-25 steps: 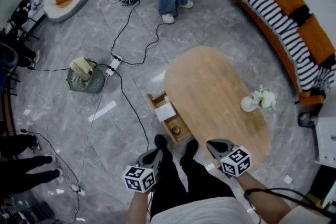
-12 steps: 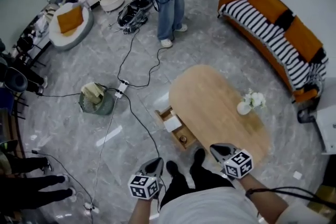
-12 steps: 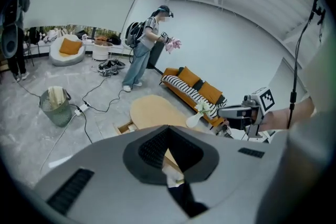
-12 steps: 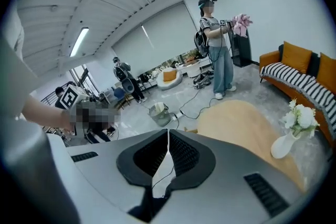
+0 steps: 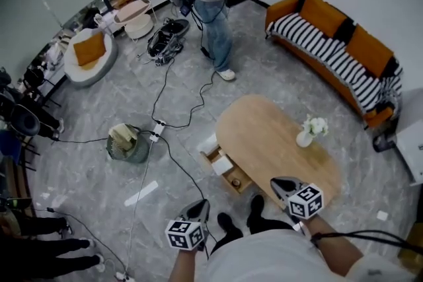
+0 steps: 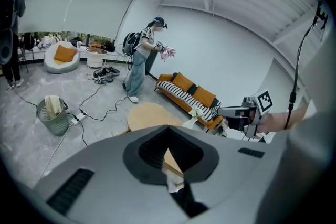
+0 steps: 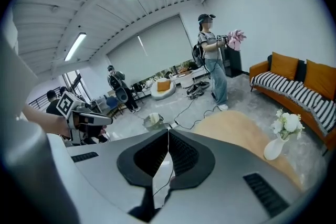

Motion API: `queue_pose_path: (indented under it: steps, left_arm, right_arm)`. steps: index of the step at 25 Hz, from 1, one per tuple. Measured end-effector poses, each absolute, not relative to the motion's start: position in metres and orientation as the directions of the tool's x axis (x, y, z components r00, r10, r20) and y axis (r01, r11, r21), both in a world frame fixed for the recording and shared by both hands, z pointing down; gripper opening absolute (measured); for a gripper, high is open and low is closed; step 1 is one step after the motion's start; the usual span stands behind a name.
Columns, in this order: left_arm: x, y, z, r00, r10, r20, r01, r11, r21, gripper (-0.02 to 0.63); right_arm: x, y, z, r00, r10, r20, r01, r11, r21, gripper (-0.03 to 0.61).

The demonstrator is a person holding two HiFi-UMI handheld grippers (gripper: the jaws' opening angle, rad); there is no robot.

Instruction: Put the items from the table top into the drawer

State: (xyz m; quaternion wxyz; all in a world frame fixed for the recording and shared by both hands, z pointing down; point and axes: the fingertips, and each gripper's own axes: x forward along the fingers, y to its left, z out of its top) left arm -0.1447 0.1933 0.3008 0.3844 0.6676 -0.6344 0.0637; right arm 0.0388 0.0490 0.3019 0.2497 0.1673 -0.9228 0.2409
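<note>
Drawer point(image 5: 225, 169) stands pulled out from the left side of the oval wooden table point(image 5: 264, 142). It holds a white box point(image 5: 221, 164) and a small round thing point(image 5: 235, 181), too small to identify.

Markings: black-and-white square codes on the left cube point(image 5: 184, 235) and right cube point(image 5: 306, 200).

Left to right in the head view:
- White round seat point(image 5: 84, 56) with an orange cushion, far upper left.
- Green basket point(image 5: 125, 147) with paper in it, on the floor.
- Power strip point(image 5: 157, 132) just past the basket. A black cable point(image 5: 177, 165) runs from it across the floor, left of the drawer, toward you.
- Your left claw point(image 5: 200, 203): tips together, nothing between them. The drawer is ahead and slightly right of it, not touching.
- Your shoes point(image 5: 228, 221) sit between the two claws, just short of the drawer front.
- Another person point(image 5: 211, 3) stands well beyond the table with a pink cloth.
- A vase point(image 5: 305, 137) of white flowers is the one thing standing on the table top, toward its right side.
- Your right claw point(image 5: 277, 182): tips together, empty, over the table's near edge. The drawer is to its left, the vase ahead of it, both apart from it.
- Orange sofa point(image 5: 330, 36) with a striped blanket, far right.
</note>
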Motion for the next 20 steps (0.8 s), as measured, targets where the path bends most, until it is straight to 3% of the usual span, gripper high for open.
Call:
queue_pose_path:
  steps: [20]
  left_arm:
    - [-0.129, 0.2, 0.281, 0.2, -0.819, 0.538, -0.888, 0.08, 0.452, 0.0]
  right_arm:
    - [0.066, 0.051, 0.285, -0.818, -0.253, 0.516, -0.469, 0.813, -0.345, 0.034]
